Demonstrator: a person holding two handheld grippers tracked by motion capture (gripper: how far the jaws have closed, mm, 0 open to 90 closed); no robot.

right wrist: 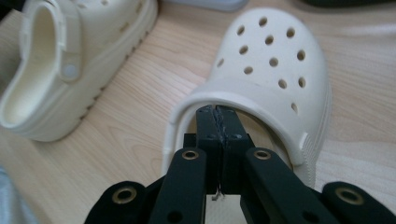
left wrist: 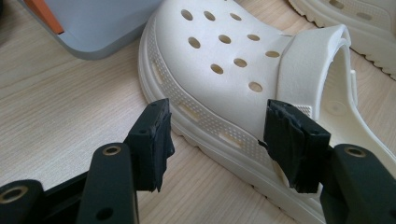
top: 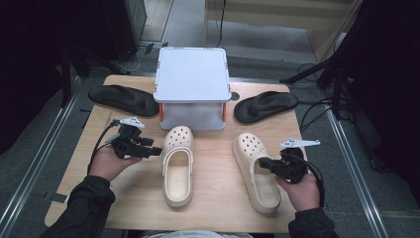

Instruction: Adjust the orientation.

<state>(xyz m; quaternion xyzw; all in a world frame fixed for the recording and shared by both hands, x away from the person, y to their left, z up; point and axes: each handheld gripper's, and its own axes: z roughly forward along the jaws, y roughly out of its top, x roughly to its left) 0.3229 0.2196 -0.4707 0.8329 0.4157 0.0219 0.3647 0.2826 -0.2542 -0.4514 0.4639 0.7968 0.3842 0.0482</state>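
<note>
Jaws: your left gripper (left wrist: 215, 140) gapes wide around the left clog's (top: 177, 163) side, just before the grey rack (top: 192, 74); your right gripper (right wrist: 217, 122) is closed, empty, inside the right clog (right wrist: 261, 79). Pre-grasp step; next, close left on the sidewall.

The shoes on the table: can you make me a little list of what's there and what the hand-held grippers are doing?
left clog: cream clog, toe toward the grey box
right clog: cream clog, near the table's right edge
black sandals: one left of the box, one right of it
left hand-held gripper: jaws open, beside the left clog's side
right hand-held gripper: jaws shut, tips at the right clog's strap
table: light wood
</note>
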